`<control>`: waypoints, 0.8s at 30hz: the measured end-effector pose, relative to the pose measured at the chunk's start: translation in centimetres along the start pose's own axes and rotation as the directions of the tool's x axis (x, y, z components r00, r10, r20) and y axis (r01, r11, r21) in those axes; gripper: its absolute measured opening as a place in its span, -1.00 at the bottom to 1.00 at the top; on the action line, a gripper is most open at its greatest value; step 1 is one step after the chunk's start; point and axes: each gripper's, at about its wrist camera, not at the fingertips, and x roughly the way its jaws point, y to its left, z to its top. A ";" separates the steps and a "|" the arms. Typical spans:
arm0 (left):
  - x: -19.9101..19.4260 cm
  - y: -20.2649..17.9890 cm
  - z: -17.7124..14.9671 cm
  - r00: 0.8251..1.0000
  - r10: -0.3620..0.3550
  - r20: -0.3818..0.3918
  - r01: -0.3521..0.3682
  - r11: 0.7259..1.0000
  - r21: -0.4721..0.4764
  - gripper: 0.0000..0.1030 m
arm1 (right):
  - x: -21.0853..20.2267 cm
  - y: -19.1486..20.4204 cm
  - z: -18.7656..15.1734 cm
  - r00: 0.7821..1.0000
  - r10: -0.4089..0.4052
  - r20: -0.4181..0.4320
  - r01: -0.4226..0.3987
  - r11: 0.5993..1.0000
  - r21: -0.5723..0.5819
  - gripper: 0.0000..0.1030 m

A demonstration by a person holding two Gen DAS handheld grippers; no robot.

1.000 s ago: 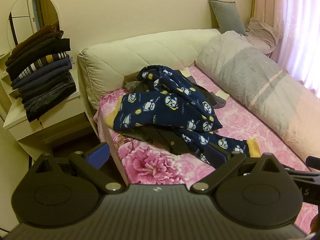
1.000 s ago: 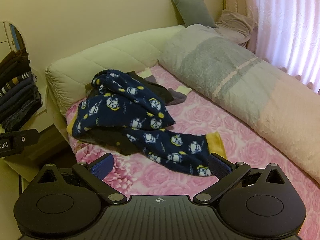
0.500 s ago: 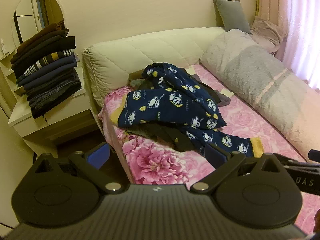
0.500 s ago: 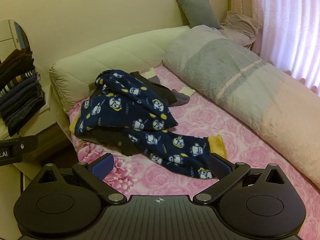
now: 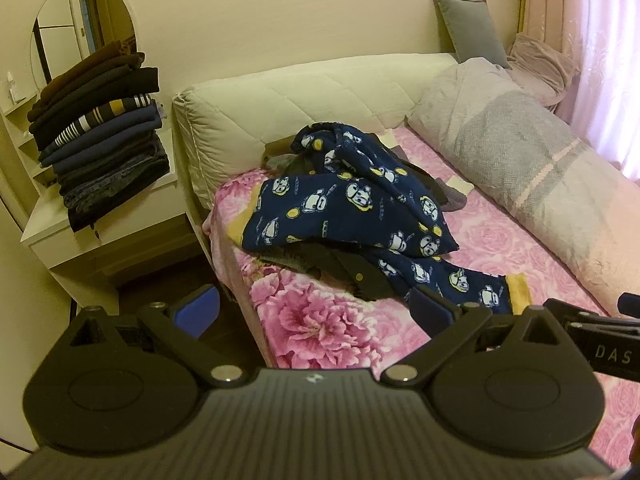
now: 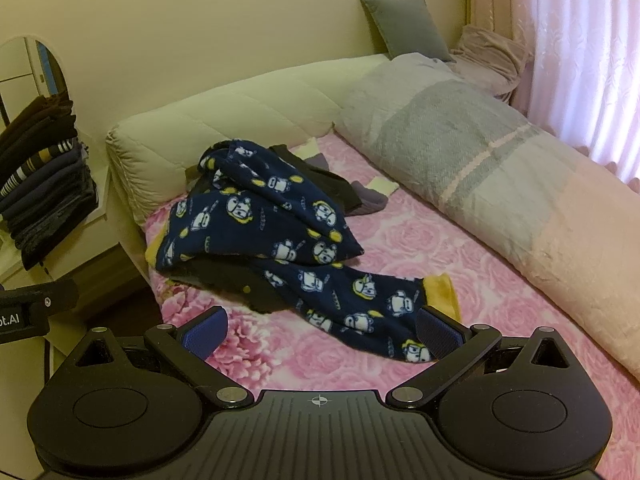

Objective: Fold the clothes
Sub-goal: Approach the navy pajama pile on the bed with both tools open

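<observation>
Crumpled navy fleece pyjamas with a monkey print and yellow cuffs point(image 5: 352, 208) point(image 6: 264, 224) lie on the pink floral bed sheet point(image 5: 320, 320) point(image 6: 420, 240). A dark garment point(image 5: 344, 268) point(image 6: 236, 284) pokes out from under them, and more dark and grey clothes point(image 6: 344, 196) lie behind. My left gripper point(image 5: 316, 308) is open, held short of the pile over the bed's near edge. My right gripper point(image 6: 320, 328) is open too, its right fingertip close to the pyjama leg's yellow cuff point(image 6: 440, 292). Neither holds anything.
A tall stack of folded dark clothes point(image 5: 100, 132) point(image 6: 40, 168) sits on a white bedside table point(image 5: 80, 240) below an oval mirror point(image 5: 80, 32). A padded cream headboard point(image 5: 300, 96), a long rolled grey and pink duvet point(image 6: 500, 184), a grey cushion point(image 6: 408, 24) and pink curtains point(image 6: 580, 60) border the bed.
Both grippers have drifted left and slightly back, so the pile and bed sit further right in the views. Both stayed open and the clothes have not moved.
</observation>
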 end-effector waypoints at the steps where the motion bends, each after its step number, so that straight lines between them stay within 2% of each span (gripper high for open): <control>1: 0.1 0.0 -0.1 1.000 0.001 -0.001 -0.001 1.000 -0.002 0.95 | 0.0 0.0 0.0 1.000 0.001 0.000 -0.001 1.000 0.000 0.99; 24: -0.2 0.8 -0.3 1.000 0.029 -0.002 -0.029 1.000 -0.012 0.95 | 0.6 0.4 0.2 0.999 0.040 0.000 -0.040 0.999 -0.008 0.99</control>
